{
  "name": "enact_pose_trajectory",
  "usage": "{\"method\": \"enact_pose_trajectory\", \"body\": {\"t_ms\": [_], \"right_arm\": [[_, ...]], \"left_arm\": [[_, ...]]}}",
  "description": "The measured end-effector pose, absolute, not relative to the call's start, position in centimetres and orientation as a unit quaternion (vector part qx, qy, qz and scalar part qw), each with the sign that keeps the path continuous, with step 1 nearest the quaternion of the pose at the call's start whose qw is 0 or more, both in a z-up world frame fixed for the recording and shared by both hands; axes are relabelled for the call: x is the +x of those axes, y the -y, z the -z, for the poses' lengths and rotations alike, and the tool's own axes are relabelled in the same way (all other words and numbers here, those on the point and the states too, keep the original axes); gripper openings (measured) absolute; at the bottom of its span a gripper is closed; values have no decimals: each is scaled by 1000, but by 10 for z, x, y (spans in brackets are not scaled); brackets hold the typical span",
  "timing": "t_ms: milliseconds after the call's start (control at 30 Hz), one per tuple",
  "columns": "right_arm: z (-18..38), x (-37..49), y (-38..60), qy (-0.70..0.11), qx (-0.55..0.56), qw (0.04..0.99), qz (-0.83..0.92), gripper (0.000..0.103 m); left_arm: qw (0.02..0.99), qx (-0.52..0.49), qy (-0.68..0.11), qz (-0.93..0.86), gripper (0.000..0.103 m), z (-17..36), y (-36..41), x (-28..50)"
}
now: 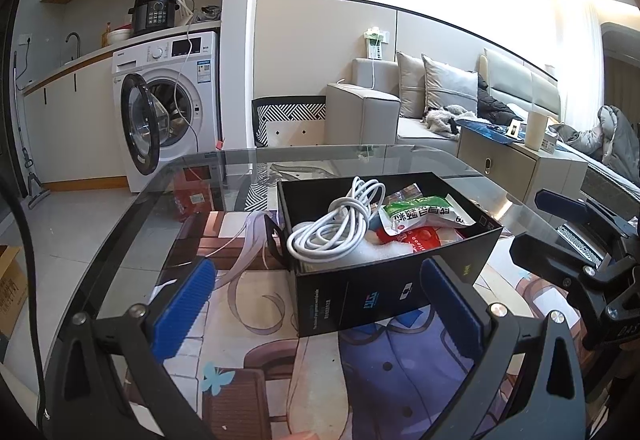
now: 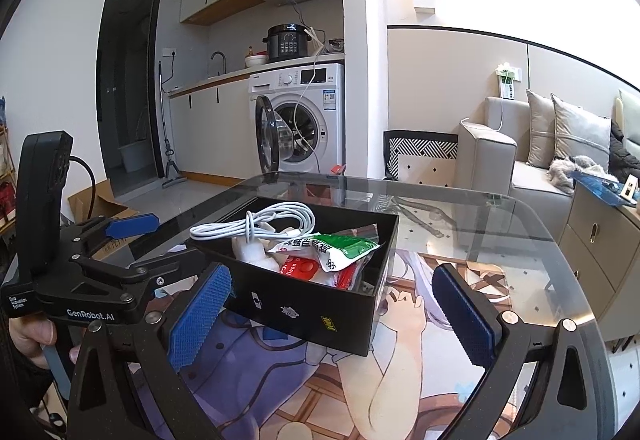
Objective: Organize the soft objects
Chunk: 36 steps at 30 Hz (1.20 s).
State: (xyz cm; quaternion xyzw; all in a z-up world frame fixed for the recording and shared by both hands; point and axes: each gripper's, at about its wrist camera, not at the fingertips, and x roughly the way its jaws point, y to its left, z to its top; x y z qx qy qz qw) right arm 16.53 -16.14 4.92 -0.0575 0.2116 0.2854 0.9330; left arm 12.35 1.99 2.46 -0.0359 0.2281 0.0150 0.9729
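A black open box [image 1: 384, 286] stands on the glass table; it also shows in the right wrist view [image 2: 312, 310]. In it lie a coiled white cable [image 1: 336, 224] [image 2: 264, 222], a green and white packet [image 1: 420, 216] [image 2: 340, 246], a red packet [image 1: 420, 240] [image 2: 304, 270] and a white soft thing [image 2: 254, 252]. My left gripper [image 1: 320, 304] is open and empty, just before the box's near side. My right gripper [image 2: 328, 316] is open and empty, close before the box's near corner. Each gripper shows in the other's view, right [image 1: 560, 228] and left [image 2: 132, 236].
The glass table [image 1: 160, 200] [image 2: 500, 224] covers an illustrated mat. Behind stand a washing machine [image 1: 168, 108] with its door open, a grey sofa [image 1: 440, 100] with cushions and a beige cabinet [image 1: 520, 164]. A cardboard box [image 2: 96, 204] lies on the floor at left.
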Motion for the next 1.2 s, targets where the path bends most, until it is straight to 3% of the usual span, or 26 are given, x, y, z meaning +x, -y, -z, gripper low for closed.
{"method": "enact_pose_trajectory", "body": {"t_ms": [1200], "right_arm": [[-48, 162, 161, -208, -57, 933, -288, 103]], "left_arm": [[973, -38, -228, -15, 103, -26, -19, 122]]}}
